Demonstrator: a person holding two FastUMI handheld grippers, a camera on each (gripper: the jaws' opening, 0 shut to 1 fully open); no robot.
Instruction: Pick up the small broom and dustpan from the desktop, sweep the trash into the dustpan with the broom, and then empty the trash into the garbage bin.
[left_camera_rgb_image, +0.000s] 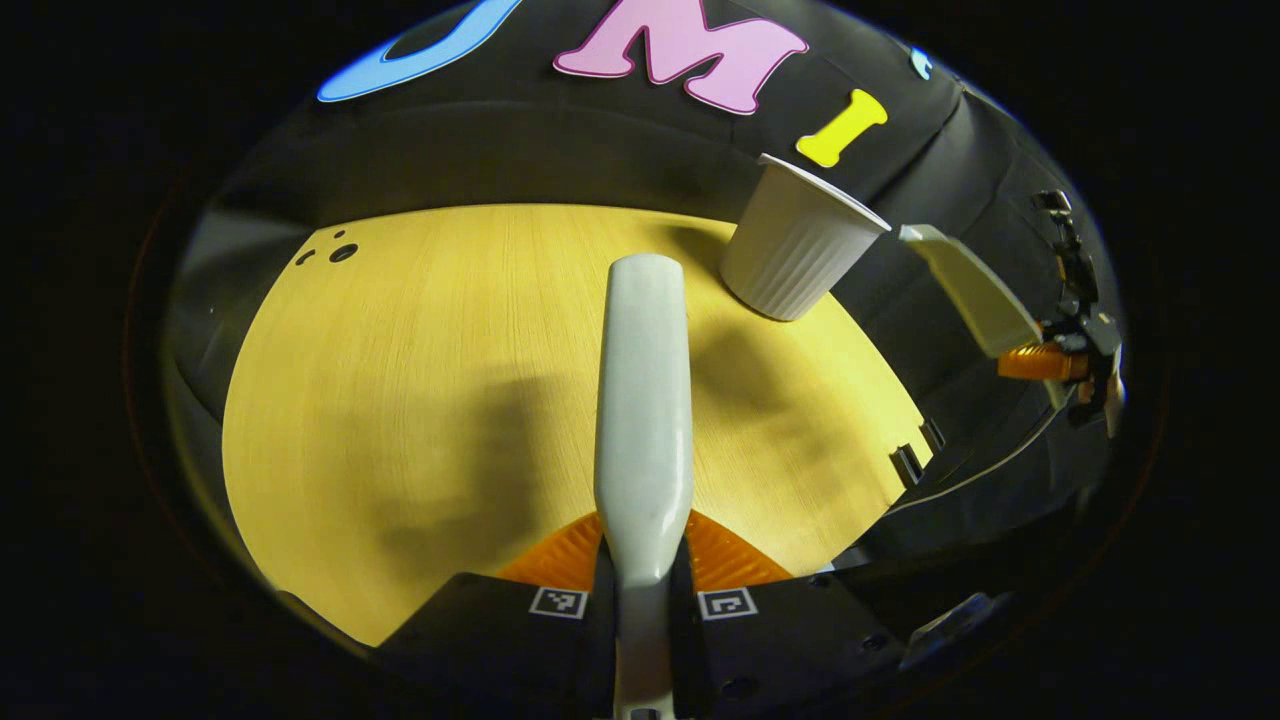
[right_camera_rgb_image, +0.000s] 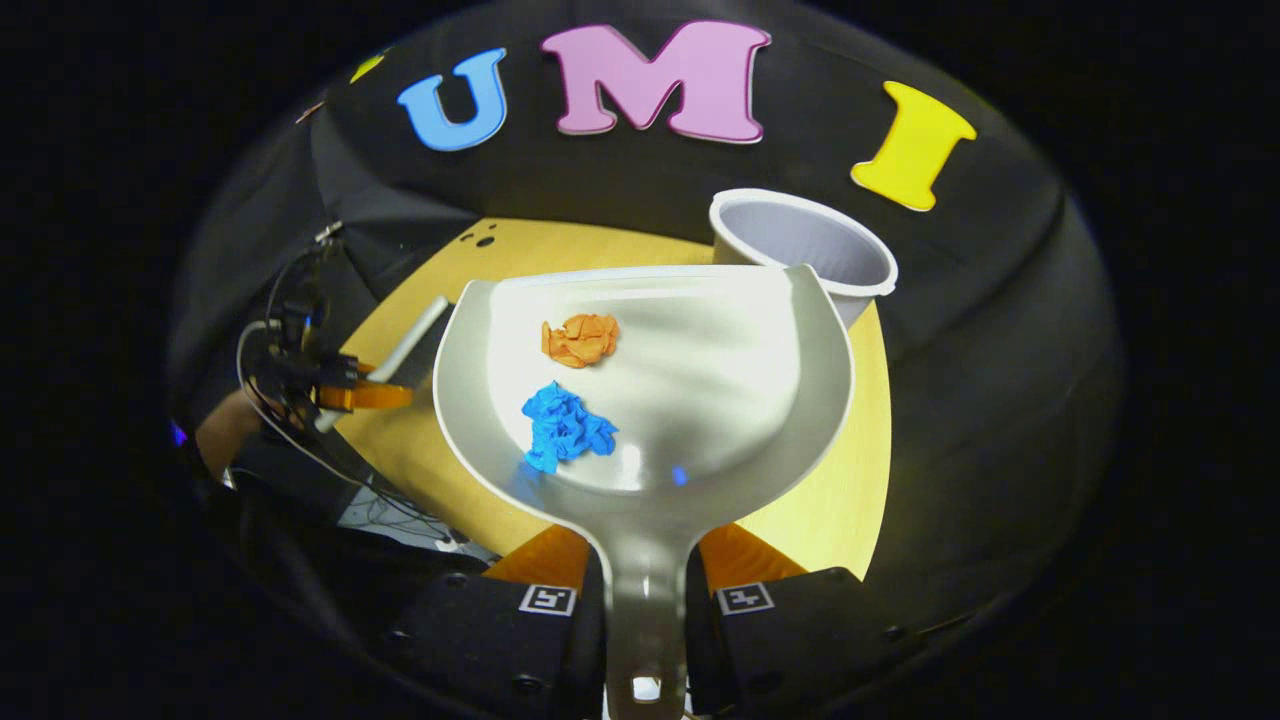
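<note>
Black cloth is walling the booth behind a round, pale wooden table (left_camera_rgb_image: 400, 400), and both views are looking out across it.

Nearest in the right gripper view, the right gripper (right_camera_rgb_image: 645, 590) is clamping both fingers on the stem of the dustpan (right_camera_rgb_image: 700, 400), whose handle is running straight out along the fingers, so the pan's long axis is pointing at the garbage bin (right_camera_rgb_image: 810, 250). Inside the pan, a blue paper wad (right_camera_rgb_image: 565, 428) is lying on the side away from the bin, with an orange paper wad (right_camera_rgb_image: 580, 340) just beyond it, closer to the front lip. That lip is sitting right up against the bin's rim, seemingly level with it or slightly above; the bin is standing directly past it, slightly to the pan's right.

In the left gripper view, the left gripper (left_camera_rgb_image: 642, 575) is closing on the broom handle (left_camera_rgb_image: 642, 400), which is reaching forward over the table with its tip short of the bin (left_camera_rgb_image: 795, 250) and to that bin's left.

Sweeping looks finished. The right gripper is the nearer one, and the emptying probably calls for pushing the lip over the rim and tipping forward, so both wads slide along the pan's axis into the bin.
</note>
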